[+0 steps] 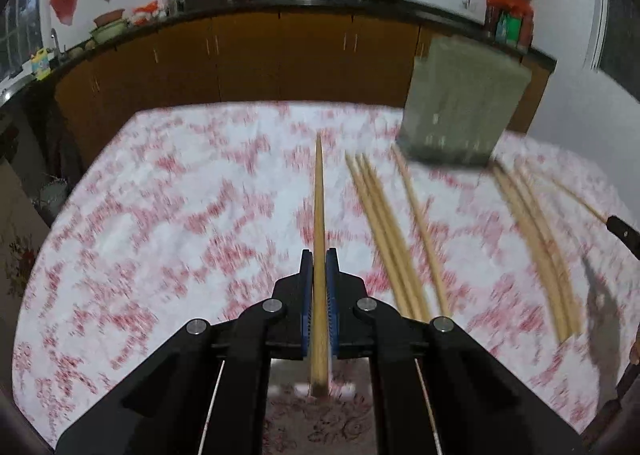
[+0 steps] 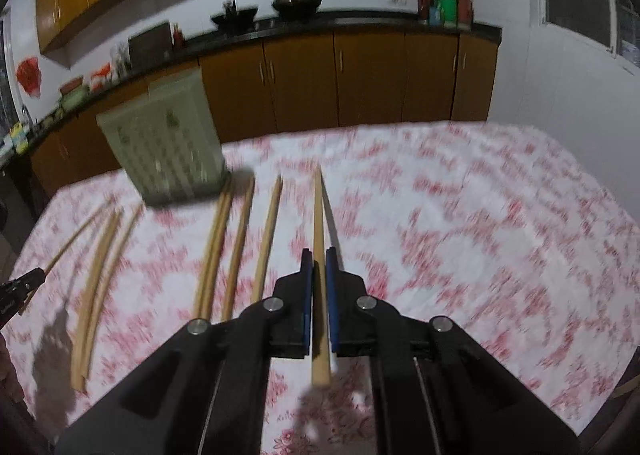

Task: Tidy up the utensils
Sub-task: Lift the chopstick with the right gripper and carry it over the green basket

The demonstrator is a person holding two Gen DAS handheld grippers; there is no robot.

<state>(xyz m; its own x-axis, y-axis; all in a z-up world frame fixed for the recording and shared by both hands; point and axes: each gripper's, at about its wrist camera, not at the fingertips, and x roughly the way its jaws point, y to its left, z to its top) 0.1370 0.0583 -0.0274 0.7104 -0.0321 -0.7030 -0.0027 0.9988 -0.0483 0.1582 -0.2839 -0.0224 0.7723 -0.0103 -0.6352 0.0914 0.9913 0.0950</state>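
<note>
Chopsticks everywhere on the table (image 1: 160, 195), which wears a white cloth with red flowers; each hand-held tool has picked out one. Left gripper (image 1: 319, 255) has its blue jaws closed tight on a chopstick (image 1: 319, 215) that points straight ahead, its tip clear of the cloth; right gripper (image 2: 319, 255) does the same with another chopstick (image 2: 318, 223). Loose chopsticks (image 2: 216, 247) lie in rough rows on the cloth between the two tools — some paired, some single. Pale green holder (image 2: 168, 147) stands upright at the far side of the table, just behind the loose ones; brown kitchen cabinets (image 2: 368, 75) run along the wall beyond.
</note>
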